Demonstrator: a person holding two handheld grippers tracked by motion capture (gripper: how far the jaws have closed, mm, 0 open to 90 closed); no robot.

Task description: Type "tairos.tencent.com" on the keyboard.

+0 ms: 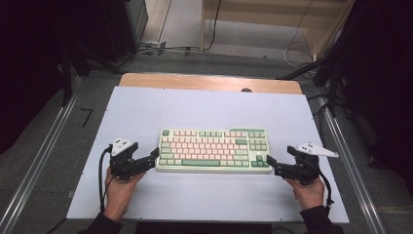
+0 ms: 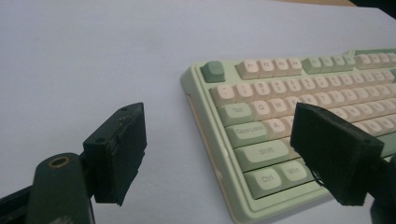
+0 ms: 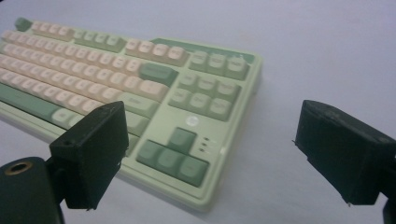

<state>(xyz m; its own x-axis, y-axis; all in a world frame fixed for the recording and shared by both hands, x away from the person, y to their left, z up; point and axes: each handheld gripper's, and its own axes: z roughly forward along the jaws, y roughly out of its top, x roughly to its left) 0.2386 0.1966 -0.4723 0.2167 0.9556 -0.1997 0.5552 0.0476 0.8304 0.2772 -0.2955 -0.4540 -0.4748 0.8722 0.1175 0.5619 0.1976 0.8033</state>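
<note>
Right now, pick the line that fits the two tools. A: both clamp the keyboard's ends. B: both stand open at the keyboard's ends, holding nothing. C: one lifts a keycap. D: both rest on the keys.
B: the left tool and right tool flank the keyboard, jaws apart with nothing gripped.

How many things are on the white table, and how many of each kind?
Keyboard: 1, green with pink keys, on the table.
Tools: 2, both black with open jaws, the left tool at the keyboard's left end and the right tool at its right end.
Total: 3
</note>
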